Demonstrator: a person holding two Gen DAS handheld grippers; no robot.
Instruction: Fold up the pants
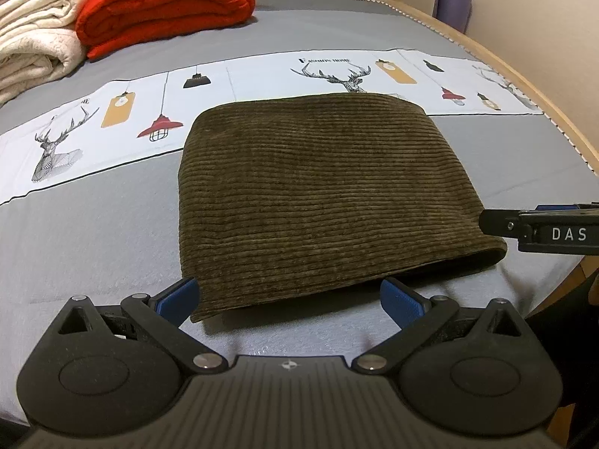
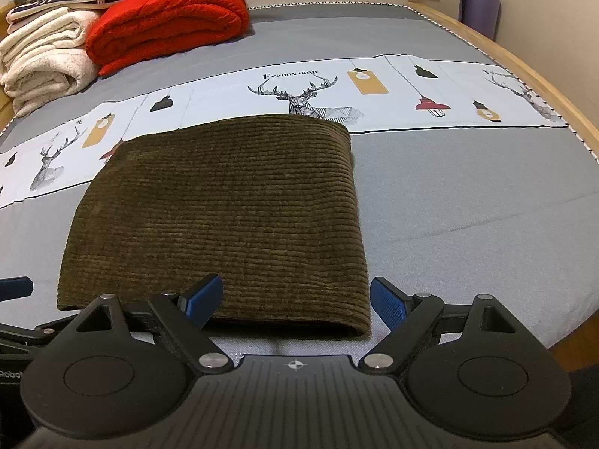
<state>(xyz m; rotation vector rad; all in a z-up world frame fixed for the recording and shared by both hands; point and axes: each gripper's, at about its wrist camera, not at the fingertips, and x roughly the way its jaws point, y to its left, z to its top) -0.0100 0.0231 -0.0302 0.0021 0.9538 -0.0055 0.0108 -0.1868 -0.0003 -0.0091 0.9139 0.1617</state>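
Brown pants [image 1: 329,202] lie folded flat on grey bed [image 1: 112,224]. Left hand-held gripper [image 1: 290,299] spread wide at near edge. Right hand-held gripper [image 2: 295,301] spread wide too, holding nothing. Red blanket [image 2: 168,18] far left.

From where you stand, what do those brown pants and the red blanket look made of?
The pants look like olive-brown corduroy: soft, matte, with raised ridges running across. The red blanket looks like plush fleece, thick and fuzzy, though the exact fibre can't be told.

"FASHION HOME" stands printed on the white band of the bedsheet [image 2: 239,89], just above the deer head [image 2: 299,99]. White letters "DAS" mark the right tool [image 1: 494,222]. Beside the deer, nothing else reads clearly.
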